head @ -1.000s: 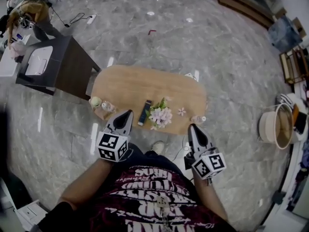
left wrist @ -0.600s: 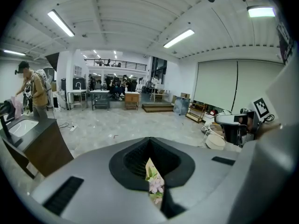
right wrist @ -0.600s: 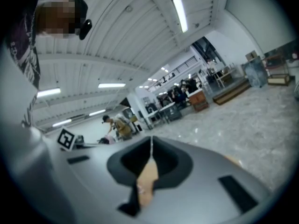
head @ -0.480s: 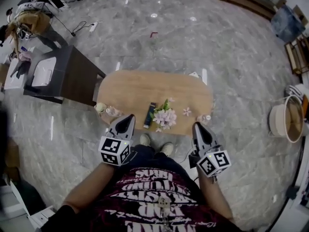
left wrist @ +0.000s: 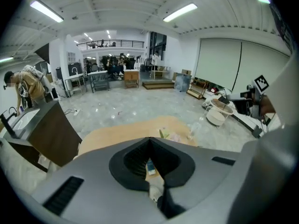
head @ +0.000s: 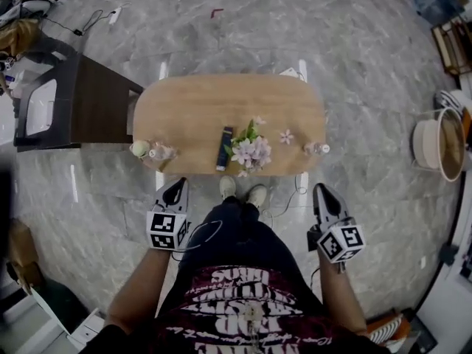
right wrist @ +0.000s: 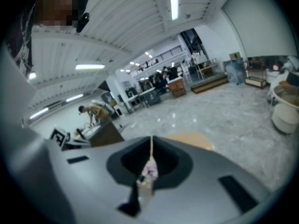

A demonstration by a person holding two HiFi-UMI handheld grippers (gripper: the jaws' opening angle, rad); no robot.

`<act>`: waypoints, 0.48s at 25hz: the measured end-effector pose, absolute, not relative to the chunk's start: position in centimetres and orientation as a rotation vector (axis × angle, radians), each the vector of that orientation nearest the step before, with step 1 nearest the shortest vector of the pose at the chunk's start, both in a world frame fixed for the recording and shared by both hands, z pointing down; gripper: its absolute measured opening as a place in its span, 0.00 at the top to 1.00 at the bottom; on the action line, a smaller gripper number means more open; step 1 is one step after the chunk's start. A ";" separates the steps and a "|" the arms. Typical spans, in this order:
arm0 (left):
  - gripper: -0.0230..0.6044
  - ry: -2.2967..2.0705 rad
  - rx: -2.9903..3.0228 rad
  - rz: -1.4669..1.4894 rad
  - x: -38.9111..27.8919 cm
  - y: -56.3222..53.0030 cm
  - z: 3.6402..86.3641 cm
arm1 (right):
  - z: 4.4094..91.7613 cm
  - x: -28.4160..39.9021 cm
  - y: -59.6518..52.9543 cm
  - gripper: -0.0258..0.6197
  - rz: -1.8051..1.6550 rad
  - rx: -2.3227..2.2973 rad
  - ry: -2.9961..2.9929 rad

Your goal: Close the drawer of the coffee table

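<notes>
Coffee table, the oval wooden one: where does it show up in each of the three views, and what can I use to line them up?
Head view: the coffee table sits at centre, in the upper half.
Left gripper view: its tan top shows mid-frame, just above the jaws.
Right gripper view: only a tan sliver, right of the jaw tips.
Shared landmark: the dark cabinet off the table's left end, in both gripper views too.

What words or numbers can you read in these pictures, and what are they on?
Shirt: white block lettering, upside down, too blurred to read.
Left marker cube, right marker cube: black-and-white square patterns, no letters or numbers.
Nothing else bears readable text.
</notes>
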State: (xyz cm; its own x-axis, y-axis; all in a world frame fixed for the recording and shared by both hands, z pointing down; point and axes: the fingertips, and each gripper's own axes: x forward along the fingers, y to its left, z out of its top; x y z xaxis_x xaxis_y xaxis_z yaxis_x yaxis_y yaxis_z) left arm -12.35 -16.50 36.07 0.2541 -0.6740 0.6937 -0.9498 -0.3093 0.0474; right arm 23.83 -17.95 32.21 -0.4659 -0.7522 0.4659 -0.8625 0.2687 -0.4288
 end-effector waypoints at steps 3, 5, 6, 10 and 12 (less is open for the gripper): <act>0.93 -1.375 2.037 0.886 -14.0 -13.9 42.0 | 36.0 25.0 -16.9 0.91 0.936 1.486 -2.238; 0.93 -1.290 2.038 0.951 -14.7 -12.4 45.9 | 38.2 25.3 -16.4 0.91 0.915 1.458 -2.180; 0.93 -1.248 2.043 0.990 -15.0 -11.8 47.9 | 39.4 25.3 -16.2 0.91 0.896 1.440 -2.154; 0.93 -1.130 2.040 1.122 -16.3 -9.7 55.6 | 46.4 25.6 -14.8 0.91 0.808 1.332 -2.032; 0.93 -1.099 2.013 1.120 -16.6 -8.9 59.1 | 50.1 25.9 -13.5 0.90 0.808 1.291 -1.957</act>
